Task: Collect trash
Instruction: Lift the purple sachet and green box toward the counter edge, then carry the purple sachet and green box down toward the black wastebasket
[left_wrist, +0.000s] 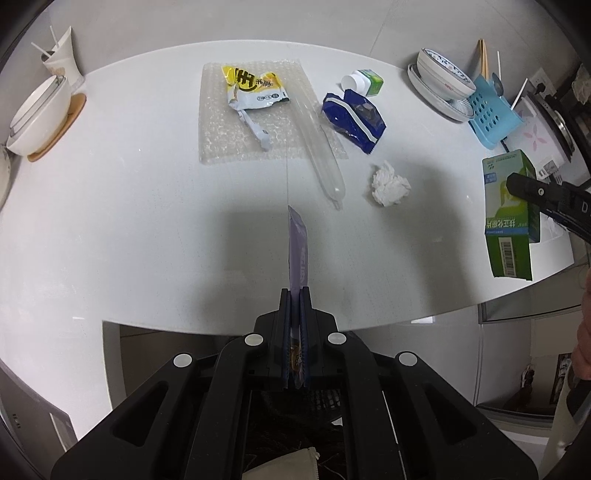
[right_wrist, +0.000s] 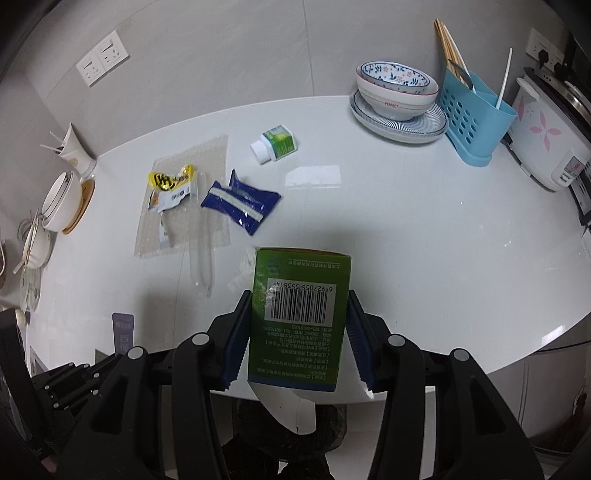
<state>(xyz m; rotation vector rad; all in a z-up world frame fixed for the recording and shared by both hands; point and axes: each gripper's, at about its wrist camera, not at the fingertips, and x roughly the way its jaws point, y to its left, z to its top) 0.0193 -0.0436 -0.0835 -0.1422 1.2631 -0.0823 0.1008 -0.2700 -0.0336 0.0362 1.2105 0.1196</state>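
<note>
My left gripper (left_wrist: 295, 295) pinches a thin purple sachet (left_wrist: 298, 251) edge-on above the near edge of the white table (left_wrist: 110, 229). My right gripper (right_wrist: 297, 325) clamps a green box (right_wrist: 299, 314), barcode up. Crumpled tissue (left_wrist: 389, 184), blue wrapper (left_wrist: 352, 120) and yellow wrapper (left_wrist: 251, 86) lie farther back.

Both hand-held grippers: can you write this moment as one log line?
left hand-held gripper: shut on purple sachet | right hand-held gripper: shut on green box | tissue: on table
</note>
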